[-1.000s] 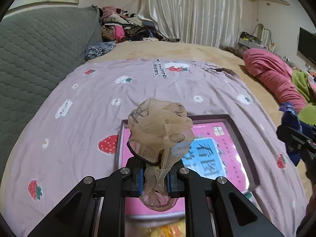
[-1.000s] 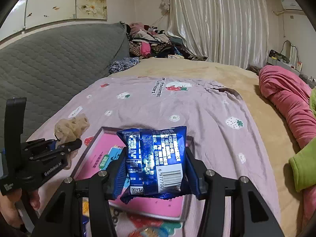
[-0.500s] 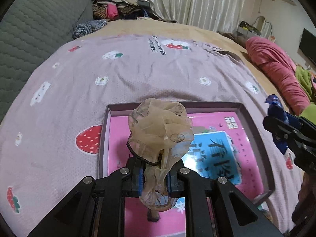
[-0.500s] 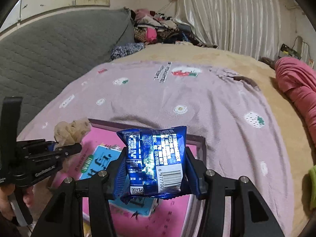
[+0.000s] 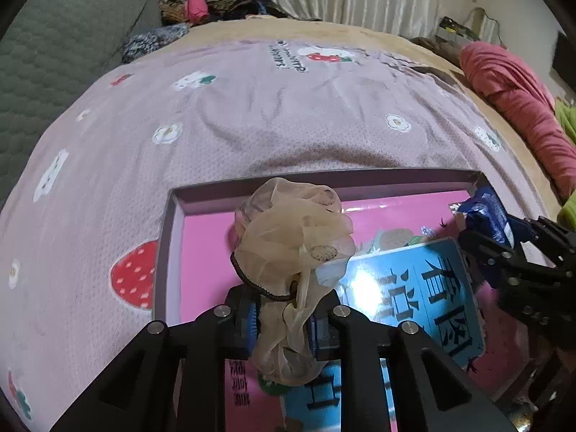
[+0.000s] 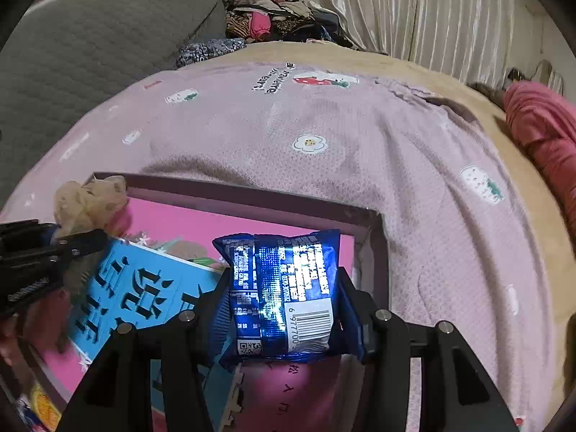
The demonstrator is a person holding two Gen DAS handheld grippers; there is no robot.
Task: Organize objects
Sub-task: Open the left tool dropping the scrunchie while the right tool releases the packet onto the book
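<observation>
A shallow box (image 5: 324, 180) with a pink and blue picture book (image 5: 424, 288) inside lies on the lilac bedsheet. My left gripper (image 5: 282, 324) hangs over the box's left half. Its jaws are opening, but the pads still pinch a beige mesh scrunchie (image 5: 291, 237) that stands up between them. My right gripper (image 6: 284, 309) is shut on a shiny blue snack packet (image 6: 284, 288) over the box's right far corner (image 6: 370, 216). The right wrist view shows the left gripper (image 6: 72, 244) and scrunchie (image 6: 90, 201) at the left. In the left wrist view the packet (image 5: 482, 216) is at the right.
The strawberry-print sheet (image 5: 288, 115) covers the bed beyond the box. A grey quilted headboard (image 6: 90, 54) runs along the left, with a pile of clothes (image 6: 270, 25) at the far end. A pink blanket (image 5: 514, 100) lies at the right, and curtains (image 6: 414, 10) hang behind.
Both grippers have come down and forward over the box, which now fills the lower part of each view. The left pads stand slightly wider around the scrunchie. The right grip is unchanged.
</observation>
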